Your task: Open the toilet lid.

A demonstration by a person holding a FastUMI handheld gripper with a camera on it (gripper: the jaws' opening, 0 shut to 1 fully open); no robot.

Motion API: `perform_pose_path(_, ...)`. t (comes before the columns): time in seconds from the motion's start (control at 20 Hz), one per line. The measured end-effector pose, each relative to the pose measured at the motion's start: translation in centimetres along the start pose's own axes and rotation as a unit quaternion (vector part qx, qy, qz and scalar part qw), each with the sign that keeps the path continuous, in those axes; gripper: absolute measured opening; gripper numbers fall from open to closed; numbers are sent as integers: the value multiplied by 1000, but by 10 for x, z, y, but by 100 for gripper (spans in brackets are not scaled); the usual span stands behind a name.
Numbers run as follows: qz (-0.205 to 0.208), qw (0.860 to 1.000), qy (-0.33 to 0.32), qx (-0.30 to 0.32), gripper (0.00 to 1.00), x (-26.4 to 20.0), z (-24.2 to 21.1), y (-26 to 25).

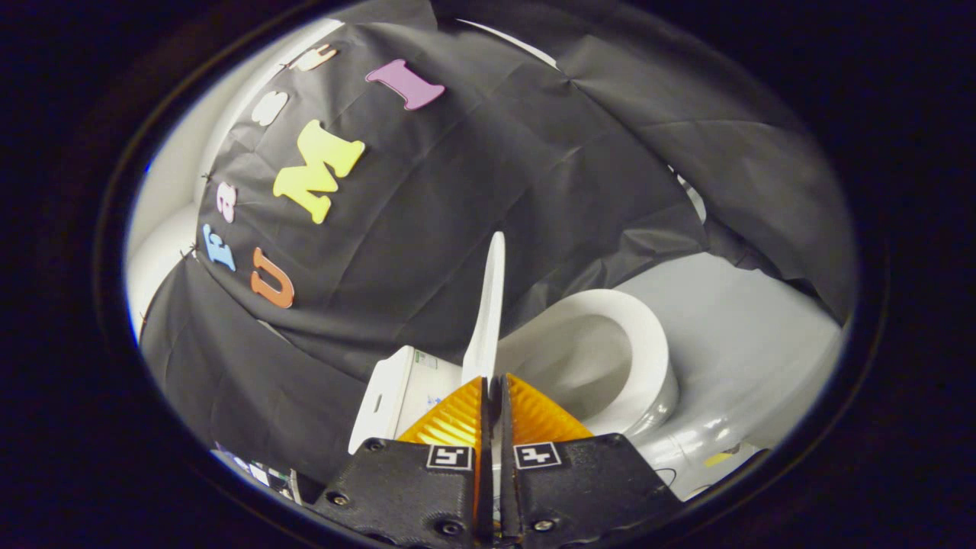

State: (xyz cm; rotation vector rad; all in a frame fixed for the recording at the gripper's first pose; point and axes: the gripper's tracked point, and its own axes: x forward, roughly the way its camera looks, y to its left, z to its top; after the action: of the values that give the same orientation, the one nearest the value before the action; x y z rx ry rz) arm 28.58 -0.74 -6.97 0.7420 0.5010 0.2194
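Low in the middle of the frame, the gripper (493,380) has its two orange fingers (455,419) drawn almost together, and the bottom edge of the toilet lid (489,305) sits right in the narrow slit between their tips. They look pinched on that thin edge, both fingertips against it, one on each side. And look at the lid: it is seen edge-on, a slim white blade rising from the fingertips toward the centre of the frame, its long axis running close to vertical with a slight lean to the right at the top. Its free end points up at the black cloth wall (473,191) behind it. Just right of the lid, the toilet seat (648,335) rings an open bowl (579,358), the oval tilted in this view with its far rim toward the right of the frame, so the lid stands well clear of the seat. Left of the lid, just beyond the left finger, a white tank (396,389) sits against the cloth. Right of the bowl and below it, a pale floor (747,328) spreads to the right side of the frame. At the bottom, the black finger mounts (412,488) carry small square markers, one each side of the slit.
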Motion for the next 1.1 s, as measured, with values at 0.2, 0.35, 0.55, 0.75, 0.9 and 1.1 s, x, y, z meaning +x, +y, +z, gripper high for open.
perform_pose_path(0.2,-2,1000,-1,-20,9,0,-1,24)
perform_pose_path(0.35,-13,999,-2,-45,9,-1,-3,39)
perform_pose_path(0.55,-17,998,-4,-63,10,1,-6,56)
perform_pose_path(0.75,-20,996,-9,-82,11,1,-9,65)
perform_pose_path(0.9,-19,995,-10,-93,12,2,-11,92)
perform_pose_path(1.1,-20,994,-11,-111,12,10,-11,121)
